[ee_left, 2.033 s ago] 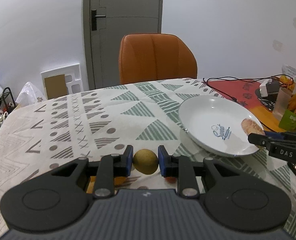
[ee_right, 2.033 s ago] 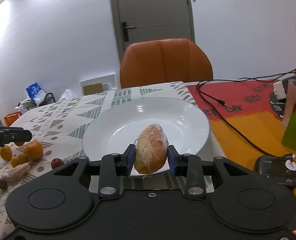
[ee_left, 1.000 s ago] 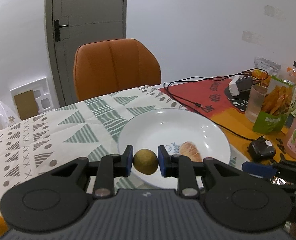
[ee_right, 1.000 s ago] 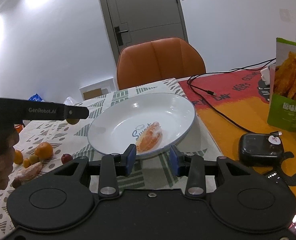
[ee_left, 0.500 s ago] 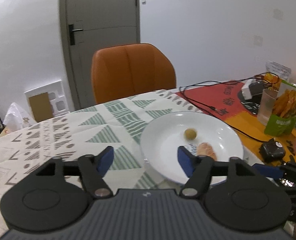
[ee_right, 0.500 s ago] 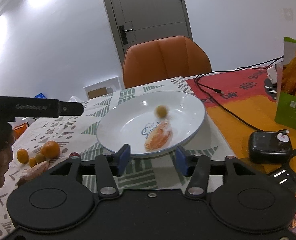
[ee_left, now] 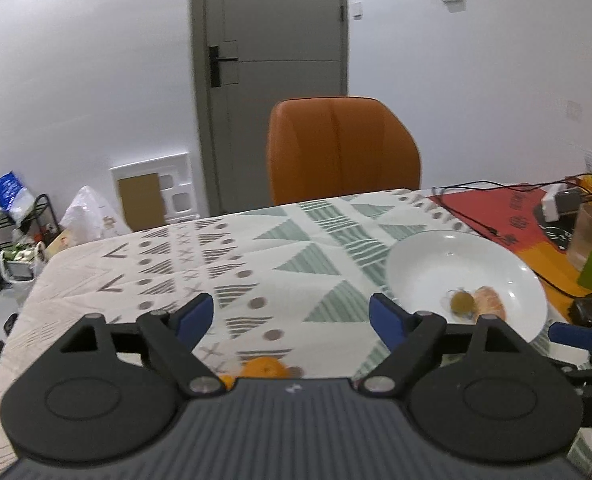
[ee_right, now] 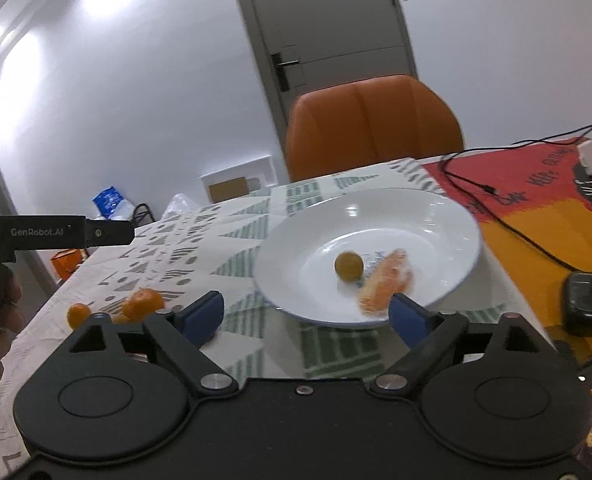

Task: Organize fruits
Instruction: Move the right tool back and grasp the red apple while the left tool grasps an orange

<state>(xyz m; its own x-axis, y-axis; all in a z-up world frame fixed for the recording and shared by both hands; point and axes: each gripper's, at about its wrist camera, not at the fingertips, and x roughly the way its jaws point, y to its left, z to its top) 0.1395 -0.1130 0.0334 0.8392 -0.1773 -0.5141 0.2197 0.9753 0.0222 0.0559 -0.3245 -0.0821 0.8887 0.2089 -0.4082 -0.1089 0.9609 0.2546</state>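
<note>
A white plate (ee_right: 436, 216) (ee_left: 416, 264) sits on the patterned tablecloth. In it lie a small green-brown round fruit (ee_right: 349, 266) (ee_left: 462, 301) and a peeled orange segment (ee_right: 384, 284) (ee_left: 490, 300), side by side. My left gripper (ee_left: 292, 314) stands wide open over the cloth, left of the plate, with an orange (ee_left: 265, 367) just under its body. My right gripper (ee_right: 308, 314) is open in front of the plate's near rim, holding nothing. Loose oranges (ee_right: 142, 302) and a small one (ee_right: 78, 315) lie on the cloth at the left.
An orange chair (ee_left: 342, 148) stands behind the table, with a grey door (ee_left: 270, 60) beyond. Black cables (ee_right: 508, 220) cross the red-orange mat (ee_right: 536, 208). A black device (ee_right: 590, 302) lies right of the plate. A hand holds the left gripper's handle (ee_right: 52, 232).
The left gripper opened and dropped the round fruit into the plate beside the segment, then swung left. The right gripper, having released the segment, opened wider and drew back.
</note>
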